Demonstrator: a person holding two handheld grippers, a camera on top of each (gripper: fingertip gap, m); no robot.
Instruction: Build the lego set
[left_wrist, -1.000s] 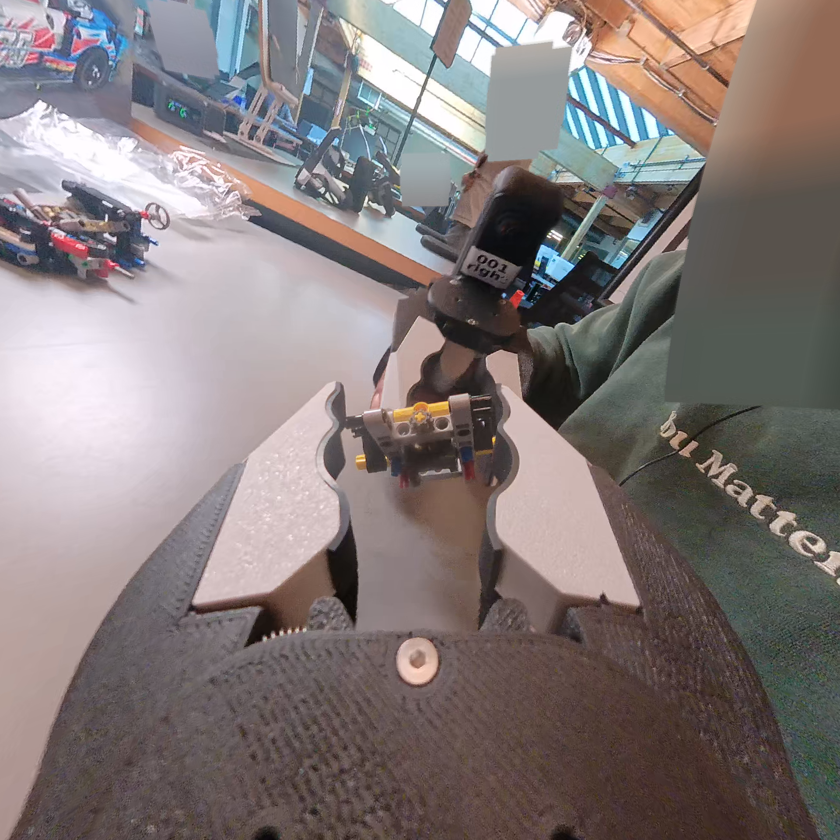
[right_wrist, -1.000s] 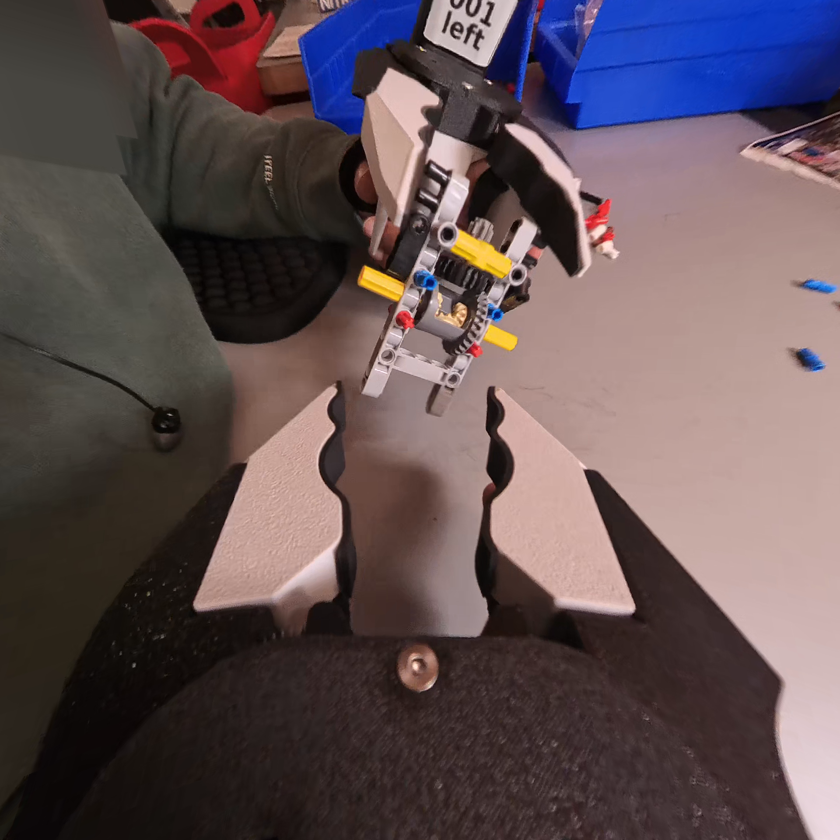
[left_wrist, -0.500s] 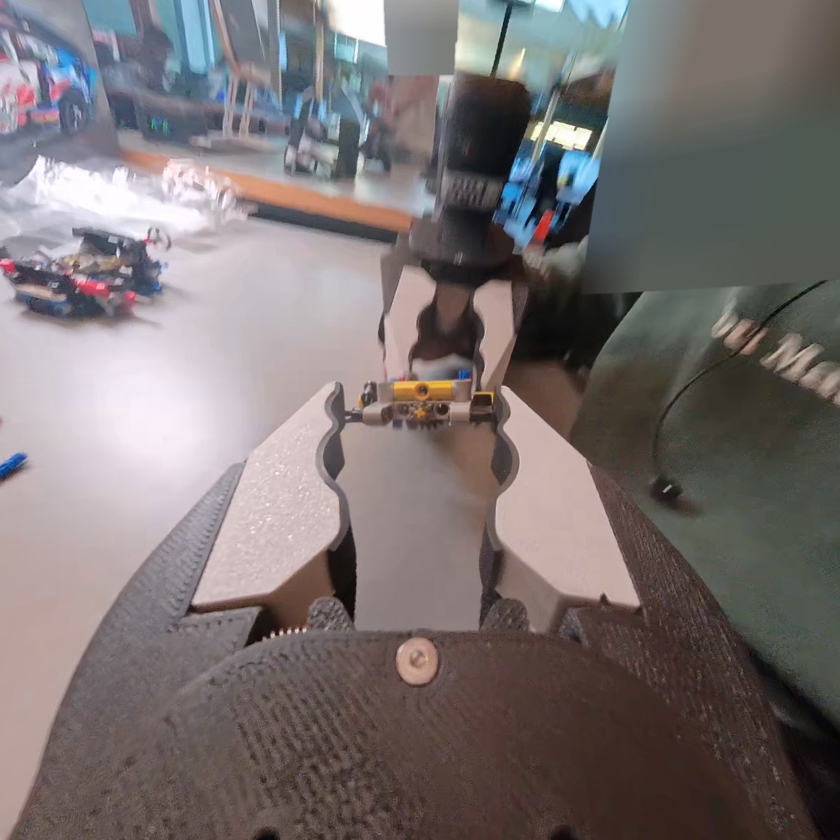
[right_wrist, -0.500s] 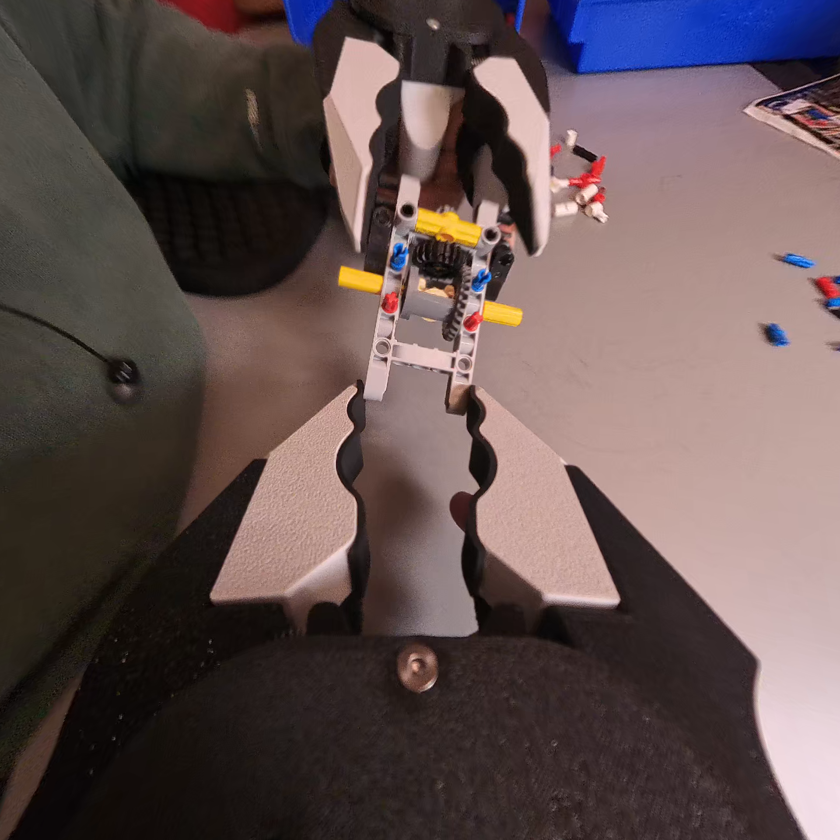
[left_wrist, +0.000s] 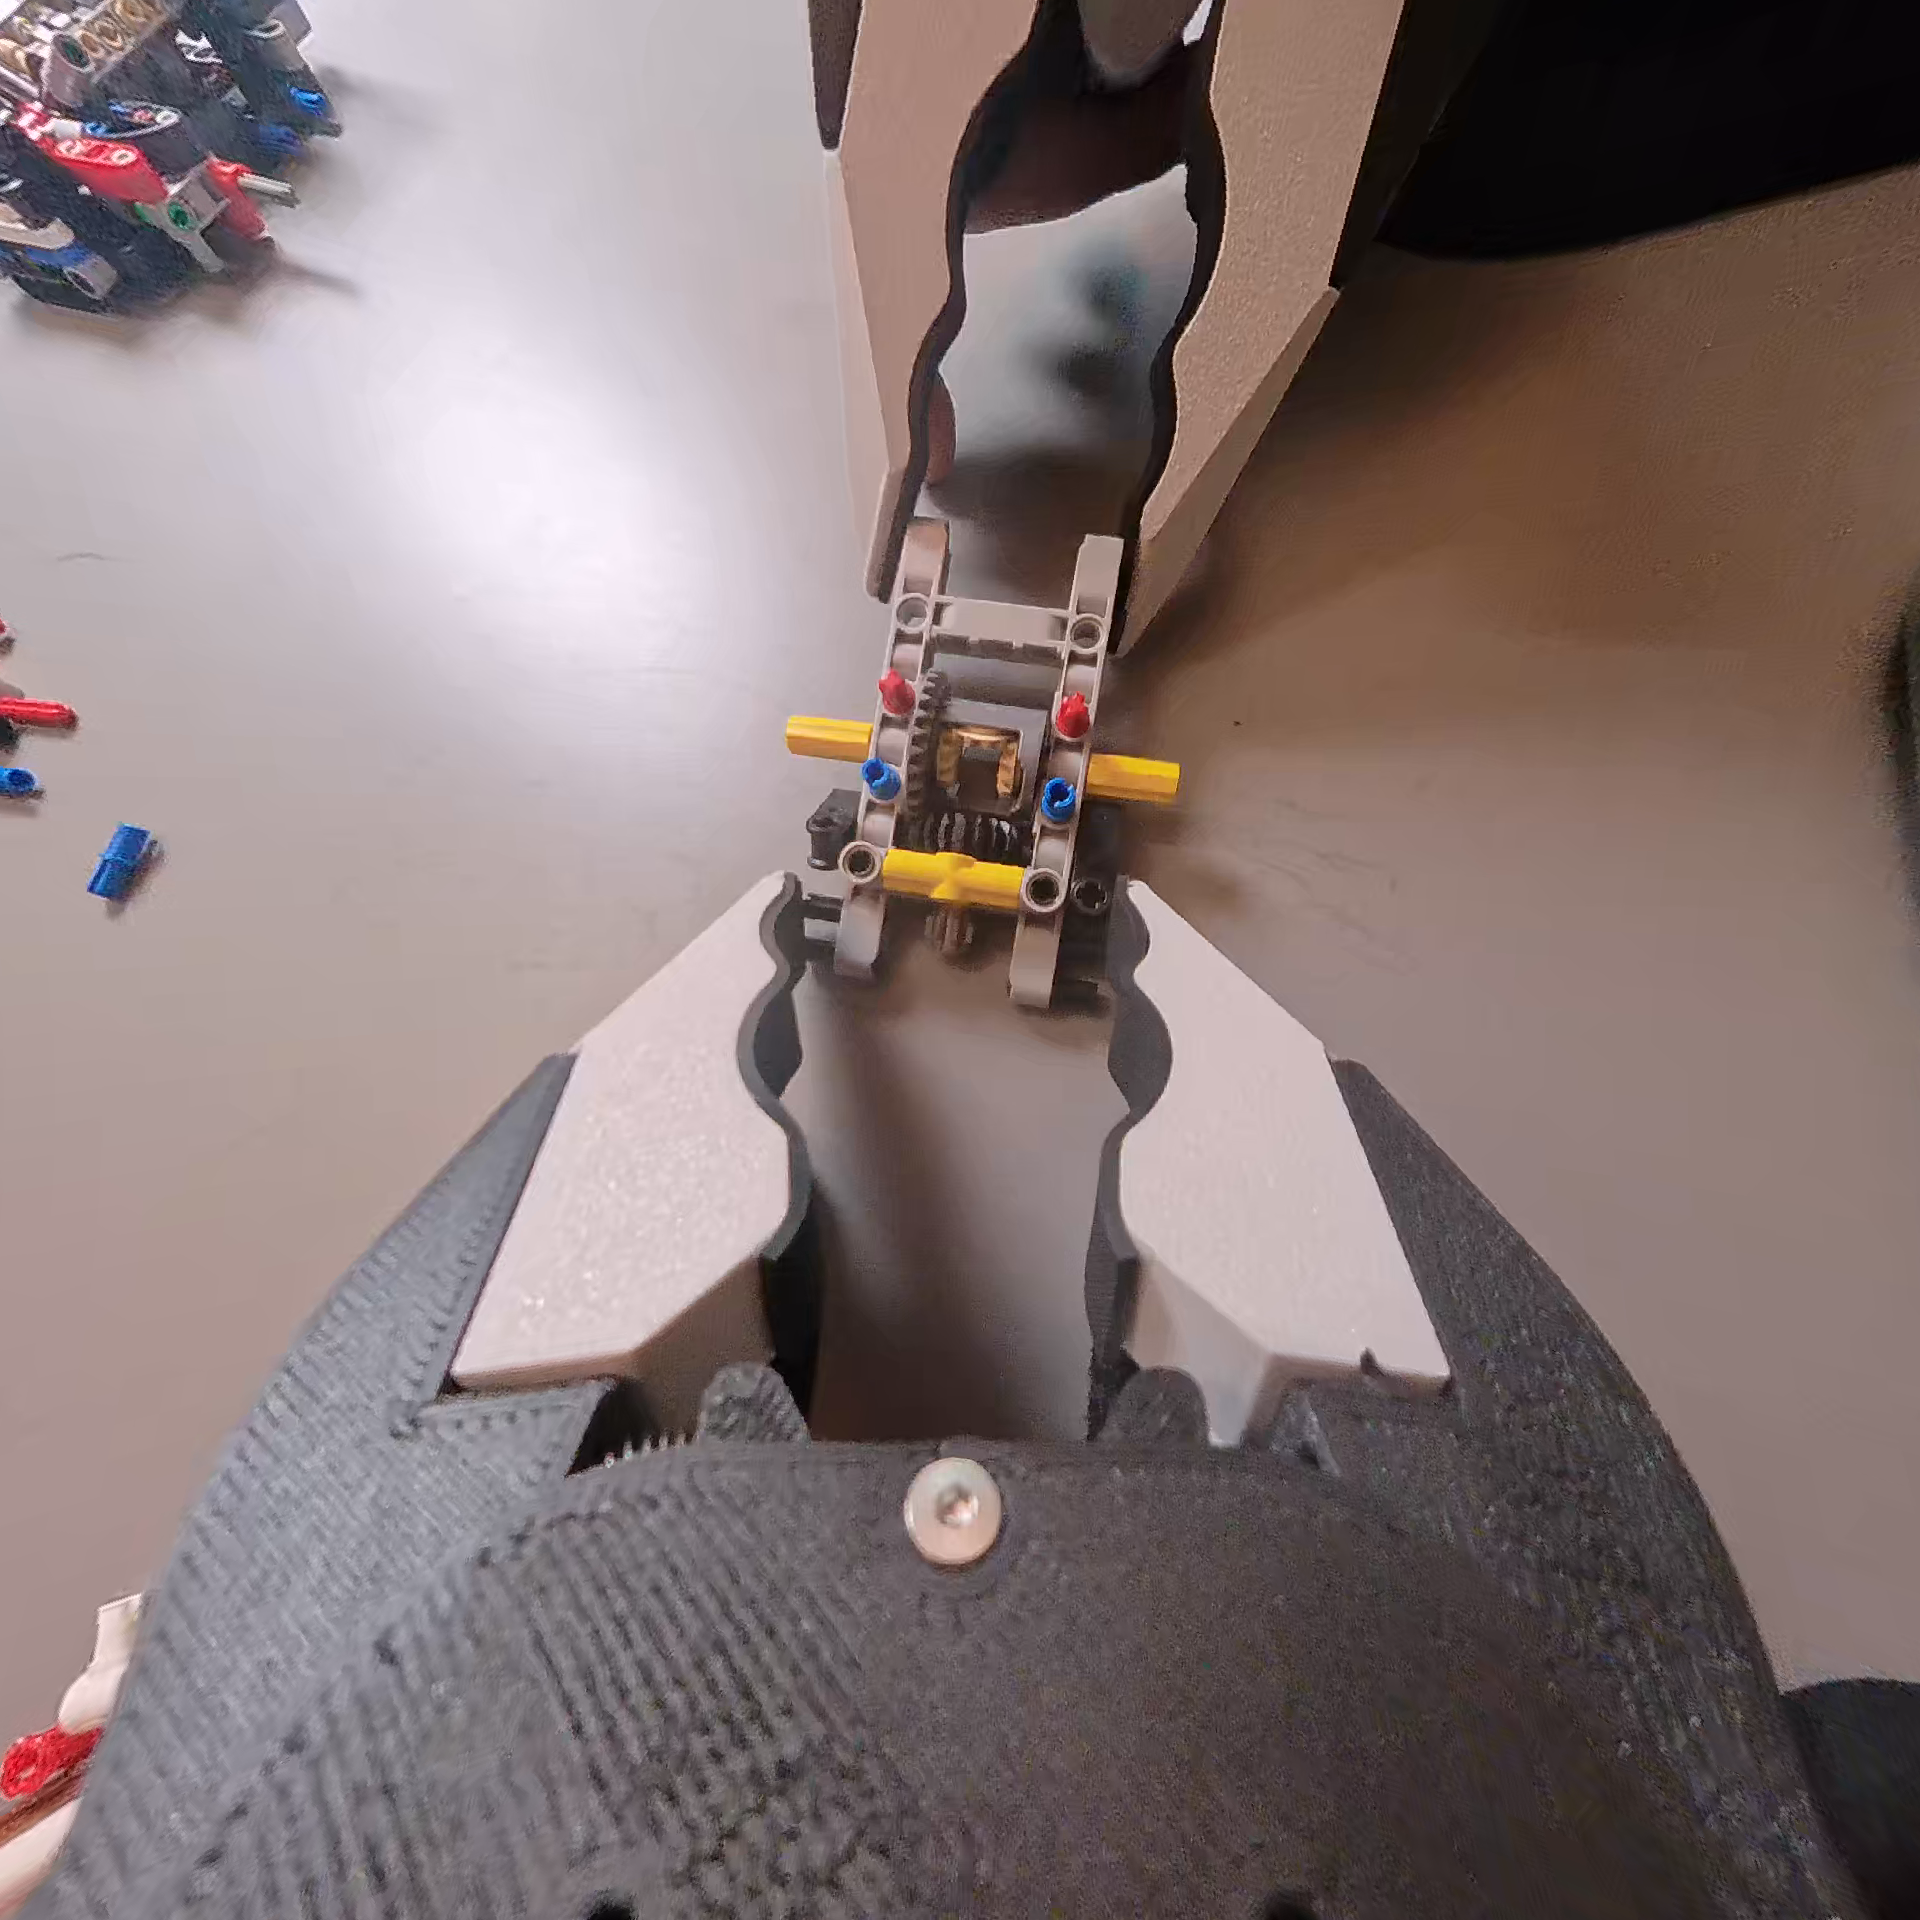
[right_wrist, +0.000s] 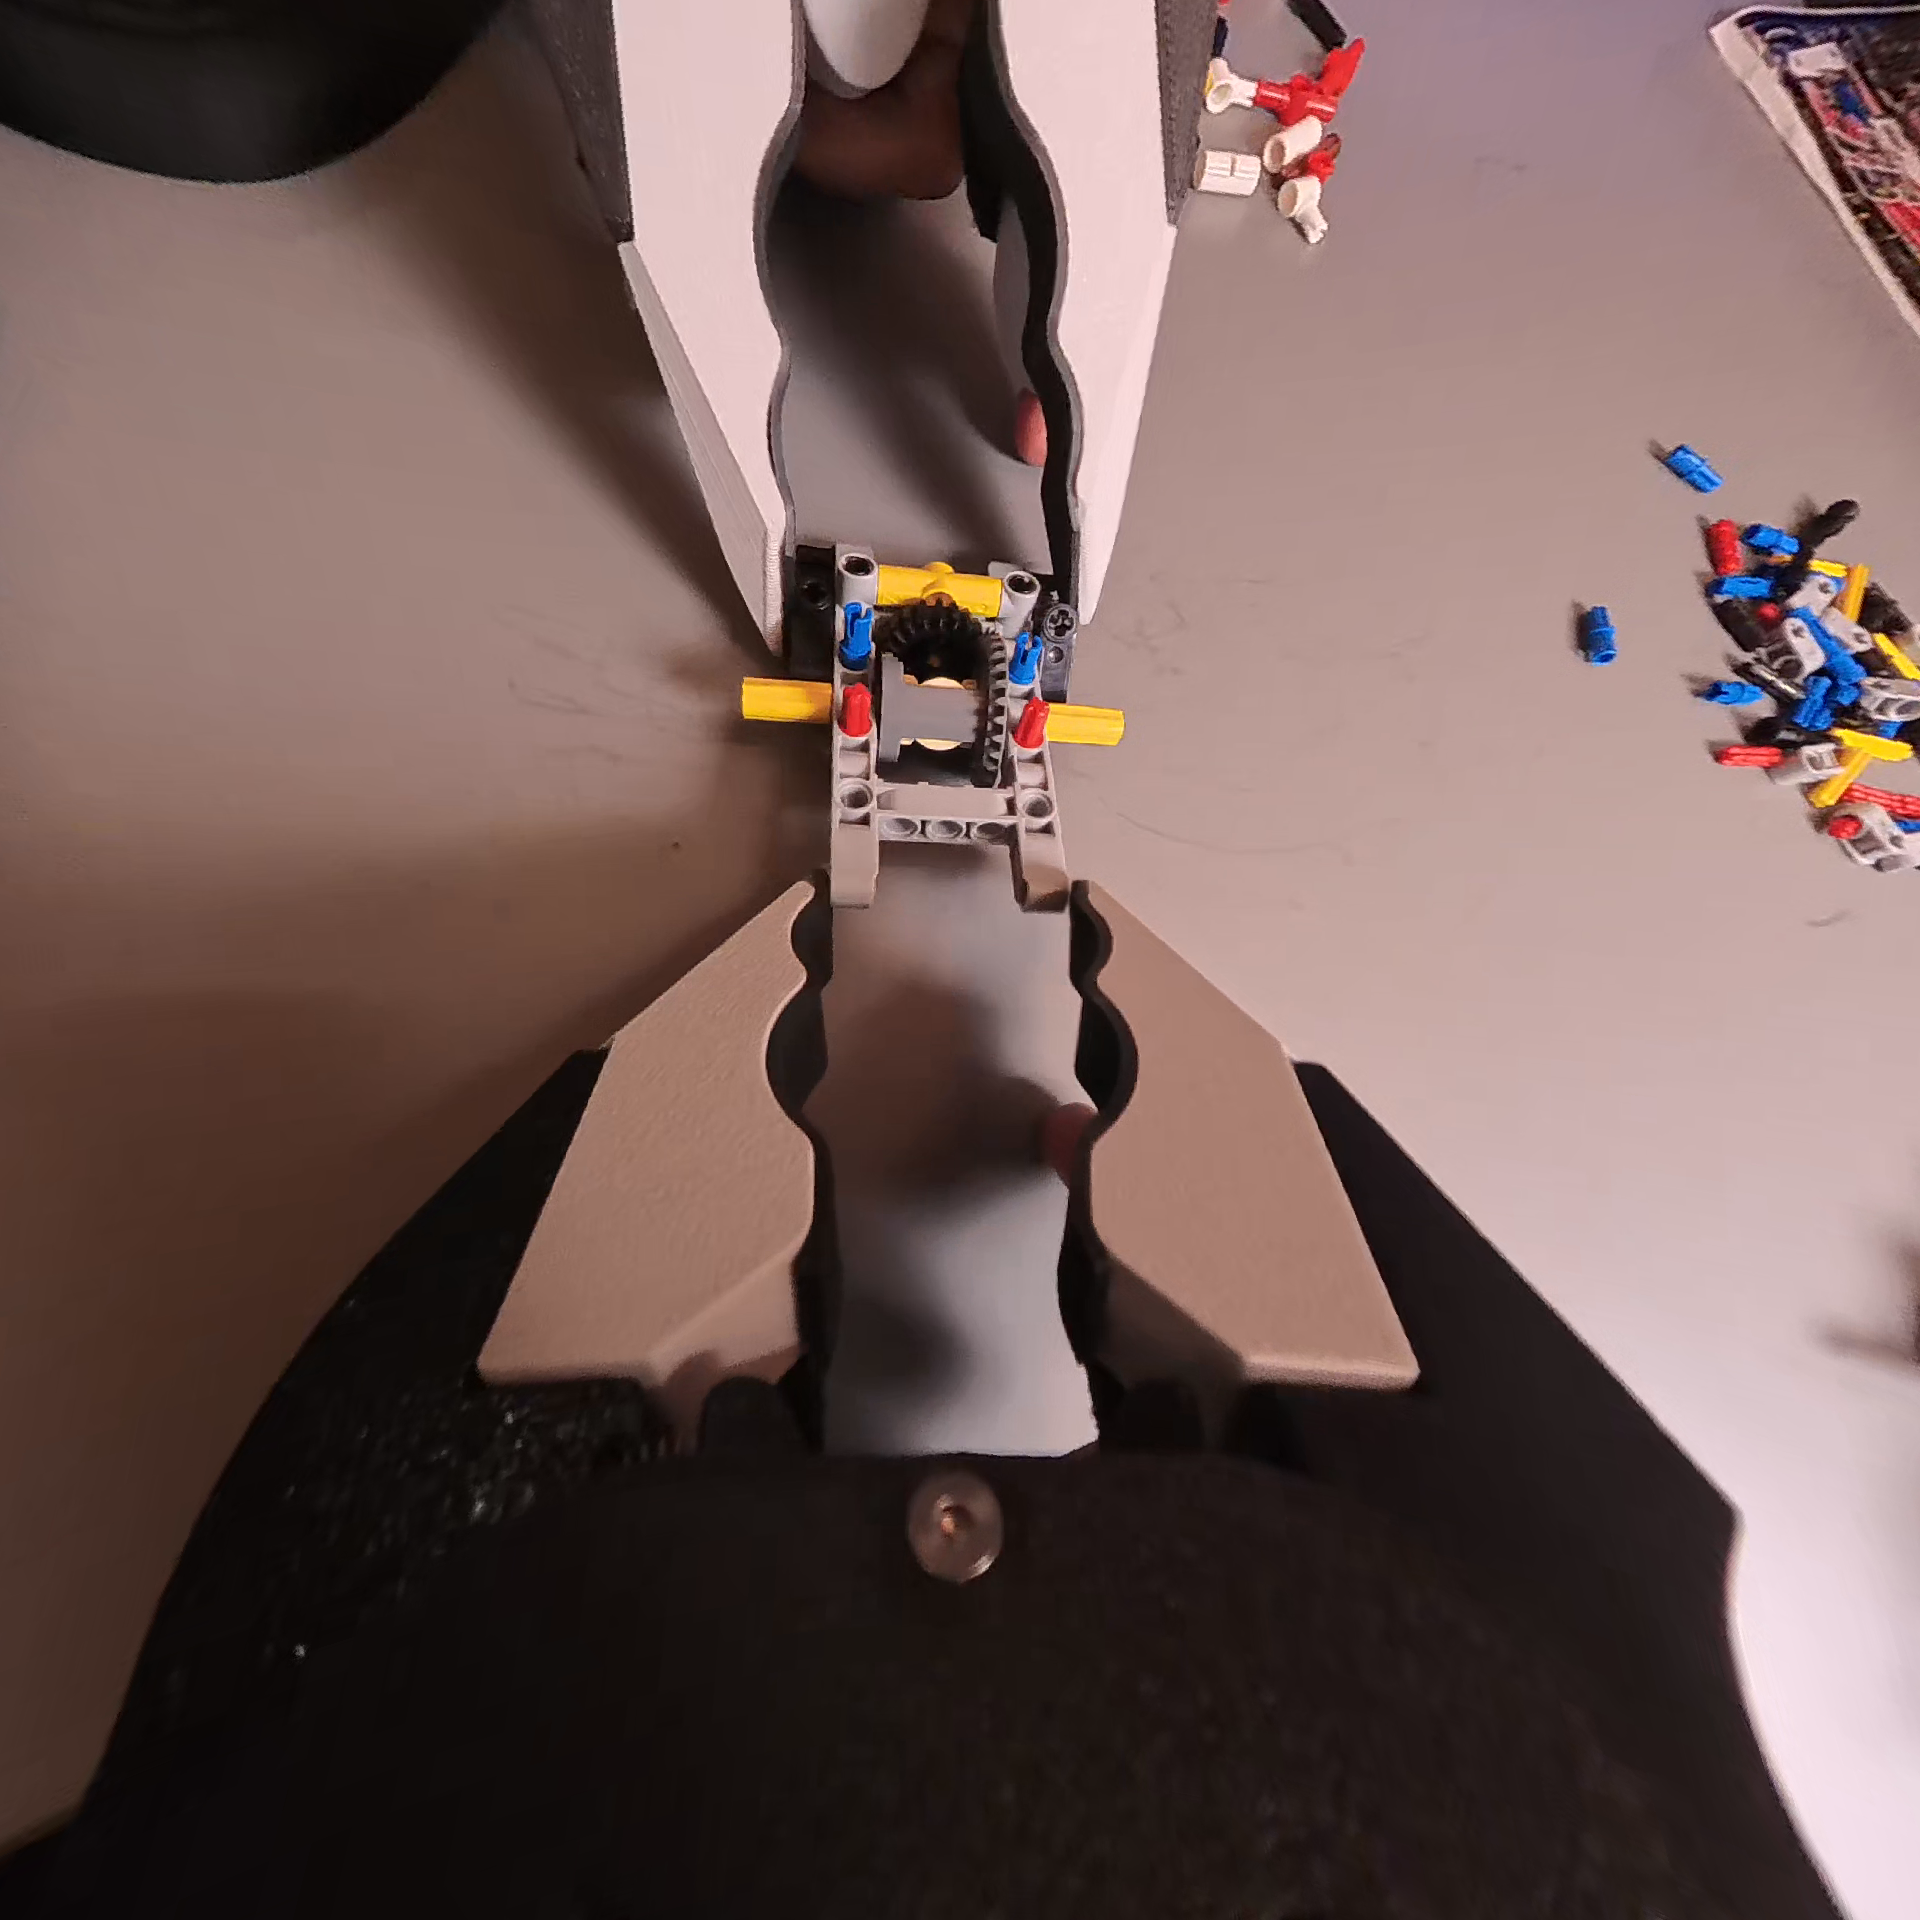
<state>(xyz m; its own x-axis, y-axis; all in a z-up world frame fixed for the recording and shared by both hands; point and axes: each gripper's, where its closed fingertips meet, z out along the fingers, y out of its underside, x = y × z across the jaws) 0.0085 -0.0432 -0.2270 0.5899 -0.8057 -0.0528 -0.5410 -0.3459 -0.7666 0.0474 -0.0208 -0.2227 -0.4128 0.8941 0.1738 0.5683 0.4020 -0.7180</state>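
Note:
A small grey lego gear assembly (left_wrist: 977, 769) with yellow axles, red and blue pins and black gears lies flat, low over or on the grey table (left_wrist: 416, 520); I cannot tell which. My left gripper (left_wrist: 956, 914) is shut on its end with the yellow connector. My right gripper (right_wrist: 951, 894) is shut on the two grey legs at the opposite end of the assembly (right_wrist: 940, 727). The two grippers face each other tip to tip: the right gripper (left_wrist: 1013, 571) shows at the top of the left wrist view, the left gripper (right_wrist: 930, 613) at the top of the right wrist view.
A partly built black, red and blue lego car (left_wrist: 114, 177) lies at the far left. Loose blue pins (left_wrist: 123, 859) lie nearby. A pile of loose pieces (right_wrist: 1818, 686), red and white connectors (right_wrist: 1283, 114) and an instruction booklet (right_wrist: 1849, 135) lie to the right. The grippers' ends are close to 6 cm from one another.
Both grippers have tipped down toward the table, bringing the assembly from mid-air to lie flat. My right gripper has closed from open onto the grey legs.

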